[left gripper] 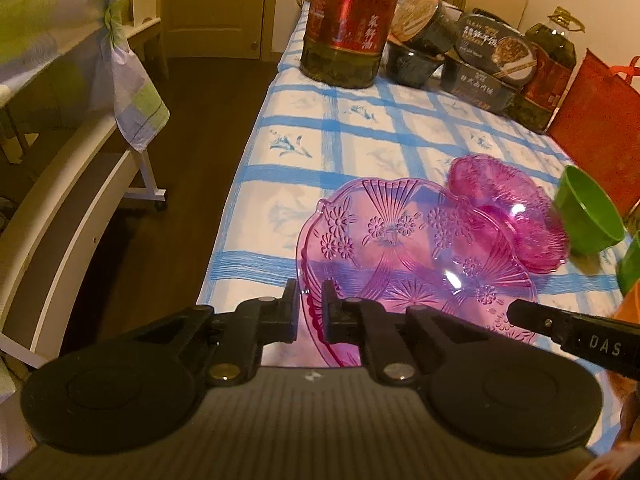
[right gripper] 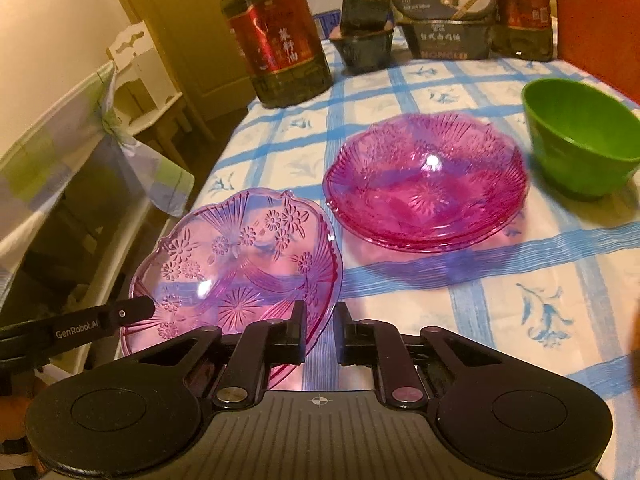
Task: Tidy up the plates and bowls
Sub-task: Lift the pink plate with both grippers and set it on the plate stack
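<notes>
A clear pink patterned plate (left gripper: 404, 256) is held above the blue-checked tablecloth (left gripper: 360, 128) at the table's near left edge; it also shows in the right wrist view (right gripper: 240, 268). My left gripper (left gripper: 310, 300) is shut on its left rim. My right gripper (right gripper: 320, 320) is shut on its right rim, and its finger (left gripper: 560, 324) shows in the left wrist view. A stack of pink plates (right gripper: 428, 184) sits further on, also seen in the left wrist view (left gripper: 504, 208). A green bowl (right gripper: 580, 136) stands to their right.
A large oil bottle (right gripper: 276, 40), dark food tubs (right gripper: 444, 12) and a second oil bottle (left gripper: 548, 76) crowd the table's far end. A red bag (left gripper: 600, 120) stands at far right. A cloth-draped chair (left gripper: 80, 40) and dark floor lie left of the table.
</notes>
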Tool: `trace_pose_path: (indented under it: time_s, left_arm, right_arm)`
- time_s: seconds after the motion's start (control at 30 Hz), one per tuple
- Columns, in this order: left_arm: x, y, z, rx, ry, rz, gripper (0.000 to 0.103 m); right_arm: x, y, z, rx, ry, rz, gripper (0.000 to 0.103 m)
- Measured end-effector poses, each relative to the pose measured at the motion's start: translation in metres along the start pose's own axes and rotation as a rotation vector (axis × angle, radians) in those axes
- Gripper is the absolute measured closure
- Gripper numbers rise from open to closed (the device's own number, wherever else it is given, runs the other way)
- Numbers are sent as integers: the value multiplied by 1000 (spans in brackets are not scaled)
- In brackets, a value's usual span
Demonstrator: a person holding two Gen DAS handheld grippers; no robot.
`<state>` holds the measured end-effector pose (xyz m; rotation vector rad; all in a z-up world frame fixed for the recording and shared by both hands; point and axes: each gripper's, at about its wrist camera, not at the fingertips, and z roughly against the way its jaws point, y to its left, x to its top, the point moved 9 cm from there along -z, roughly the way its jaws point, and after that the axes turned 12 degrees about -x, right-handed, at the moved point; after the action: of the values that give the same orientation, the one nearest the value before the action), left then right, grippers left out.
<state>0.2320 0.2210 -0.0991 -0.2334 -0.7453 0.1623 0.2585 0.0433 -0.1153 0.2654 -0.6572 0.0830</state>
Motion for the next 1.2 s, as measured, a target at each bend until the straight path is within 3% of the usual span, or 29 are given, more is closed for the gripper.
trace_pose_path:
  time_s: [0.63, 1.2]
  left_arm:
    - [0, -80, 18, -64, -16, -68, 94]
    - [14, -110, -8, -88, -4, -106, 94]
  right_arm:
    - [8, -61, 60, -47, -65, -60, 90]
    - [24, -94, 57, -79, -80, -107, 90]
